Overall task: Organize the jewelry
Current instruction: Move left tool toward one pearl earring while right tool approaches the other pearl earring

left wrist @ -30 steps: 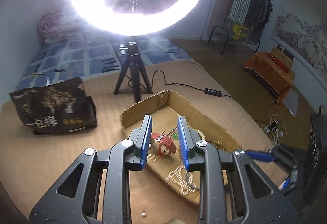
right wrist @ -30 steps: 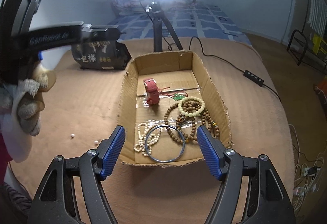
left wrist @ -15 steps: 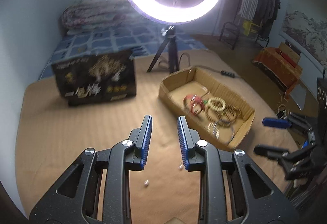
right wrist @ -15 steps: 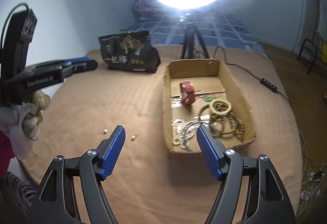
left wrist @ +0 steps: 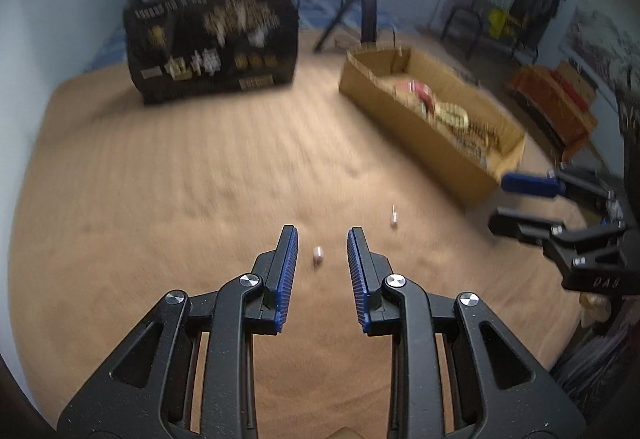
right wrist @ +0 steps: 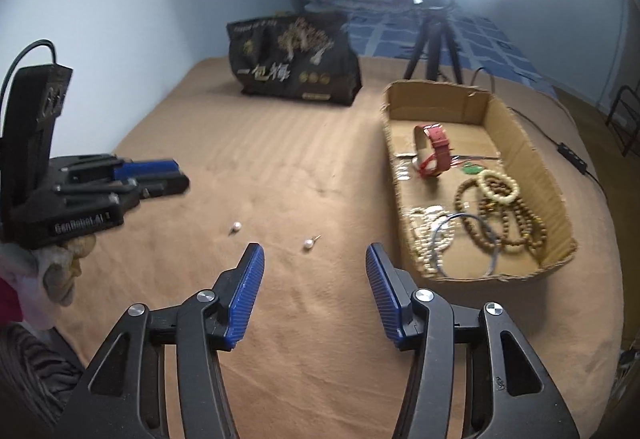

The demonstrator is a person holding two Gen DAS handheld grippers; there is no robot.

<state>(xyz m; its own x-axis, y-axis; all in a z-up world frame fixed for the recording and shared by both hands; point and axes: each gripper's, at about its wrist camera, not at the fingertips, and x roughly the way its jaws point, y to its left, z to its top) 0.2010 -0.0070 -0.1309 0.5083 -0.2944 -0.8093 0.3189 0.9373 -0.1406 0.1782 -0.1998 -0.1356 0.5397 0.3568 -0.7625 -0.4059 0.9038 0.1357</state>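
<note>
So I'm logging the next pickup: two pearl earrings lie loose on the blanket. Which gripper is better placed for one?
Left. The left gripper is open with one pearl earring lying between its fingers. The right gripper is open too, but the other earring lies just ahead of it.

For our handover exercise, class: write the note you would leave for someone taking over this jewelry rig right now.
Left hand-held gripper: open, empty, low over the brown cloth, lined up on one pearl earring.
Right hand-held gripper: open, empty, aimed near the second pearl earring.
Done: red watch, bead bracelets, blue bangle and a pale necklace lie in the cardboard tray.
Left: both earrings lie loose on the cloth, outside the tray. Probably pick each up and place it in the tray.
</note>
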